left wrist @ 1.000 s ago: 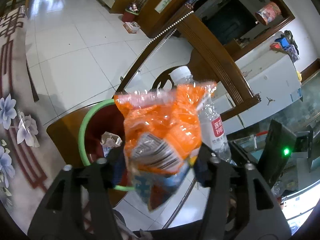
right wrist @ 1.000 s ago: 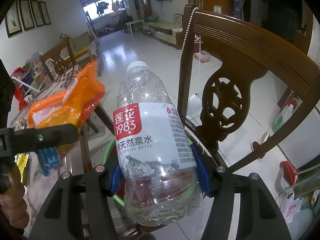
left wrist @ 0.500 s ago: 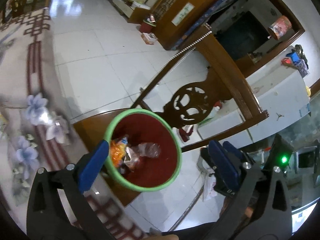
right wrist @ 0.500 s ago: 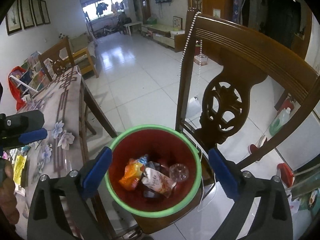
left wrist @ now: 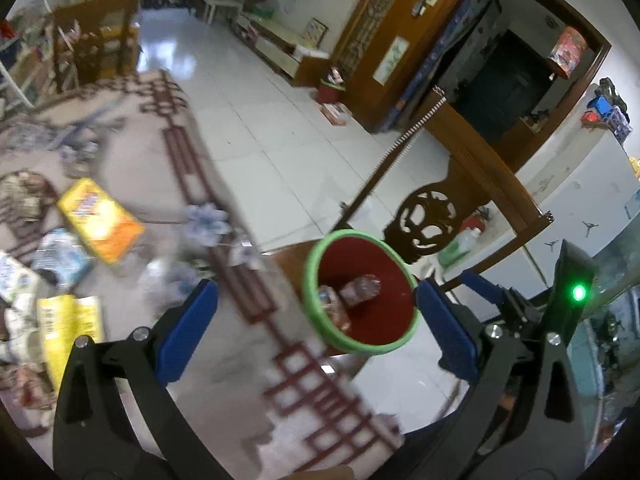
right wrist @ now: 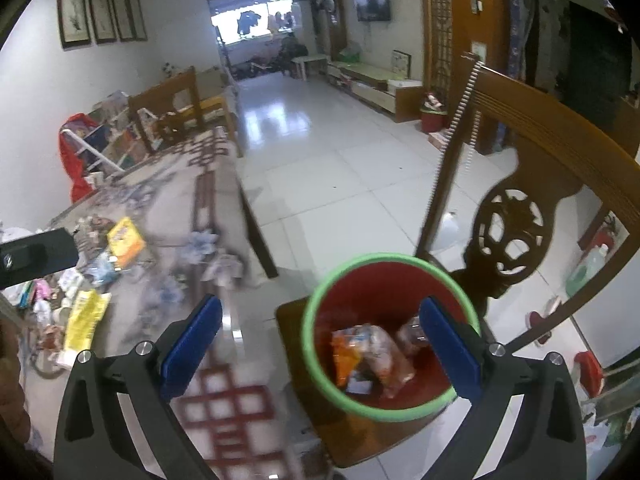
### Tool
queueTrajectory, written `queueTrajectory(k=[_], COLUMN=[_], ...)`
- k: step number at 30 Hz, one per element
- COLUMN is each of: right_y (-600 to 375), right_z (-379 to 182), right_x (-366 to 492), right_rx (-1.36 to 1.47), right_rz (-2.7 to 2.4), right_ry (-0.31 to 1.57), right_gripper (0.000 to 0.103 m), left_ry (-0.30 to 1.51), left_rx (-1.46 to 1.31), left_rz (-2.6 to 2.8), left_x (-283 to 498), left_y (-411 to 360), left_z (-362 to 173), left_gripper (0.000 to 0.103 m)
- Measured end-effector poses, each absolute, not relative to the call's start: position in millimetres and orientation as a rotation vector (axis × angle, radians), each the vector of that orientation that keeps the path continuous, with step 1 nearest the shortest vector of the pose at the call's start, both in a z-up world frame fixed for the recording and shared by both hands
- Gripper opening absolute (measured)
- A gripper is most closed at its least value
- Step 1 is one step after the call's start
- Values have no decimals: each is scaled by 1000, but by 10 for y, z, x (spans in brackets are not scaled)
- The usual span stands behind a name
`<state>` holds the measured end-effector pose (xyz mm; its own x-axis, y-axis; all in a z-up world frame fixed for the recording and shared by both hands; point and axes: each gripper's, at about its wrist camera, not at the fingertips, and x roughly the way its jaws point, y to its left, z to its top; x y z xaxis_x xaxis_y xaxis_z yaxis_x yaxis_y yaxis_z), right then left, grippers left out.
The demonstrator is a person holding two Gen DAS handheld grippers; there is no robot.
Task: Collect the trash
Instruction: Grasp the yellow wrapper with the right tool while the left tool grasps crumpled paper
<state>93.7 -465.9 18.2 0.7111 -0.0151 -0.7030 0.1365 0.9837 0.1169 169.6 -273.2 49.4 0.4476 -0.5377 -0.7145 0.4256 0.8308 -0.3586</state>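
A red bin with a green rim (left wrist: 394,346) (right wrist: 340,394) stands on a wooden chair seat beside the table. Inside lie an orange snack bag (right wrist: 346,354), a clear water bottle (left wrist: 360,290) (right wrist: 412,334) and other wrappers. My left gripper (left wrist: 316,328) is open and empty, above the table edge next to the bin. My right gripper (right wrist: 318,344) is open and empty, just over the bin's rim. More trash lies on the table: a yellow box (left wrist: 98,222) (right wrist: 126,242), a yellow packet (left wrist: 68,328) (right wrist: 84,322) and a crushed bottle (left wrist: 64,256).
The carved wooden chair back (left wrist: 472,184) (right wrist: 540,184) rises behind the bin, a bead string (right wrist: 452,124) hanging on its post. The patterned table (left wrist: 248,360) (right wrist: 200,208) fills the left. White tiled floor (right wrist: 320,160) stretches beyond.
Both grippers opened and dropped the orange bag and the water bottle into the bin. Both have since swung left, bringing the littered table into view.
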Motion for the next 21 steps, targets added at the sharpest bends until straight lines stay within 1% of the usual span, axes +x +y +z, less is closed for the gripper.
queueTrajectory(k=[6,10,15,21], right_y=[-4028,-3544,-3037,-2410], right_z=[241,217,137,20], right_x=[934,951,990,1069], right_rx=[93,32,-12,-37], right_rz=[-8,58,129,228], right_ry=[763,771,792,825], right_gripper=[95,95,96,96], left_ry=[865,845,844,865], left_rx=[-104,-104,-130,-168], left_rz=[-507,-434,-314,-187], left_x=[1405,1250,1094,997], left_y=[-1998,-1462,-692,63], left_z=[622,614,503,325], left_gripper=[97,98,98,98])
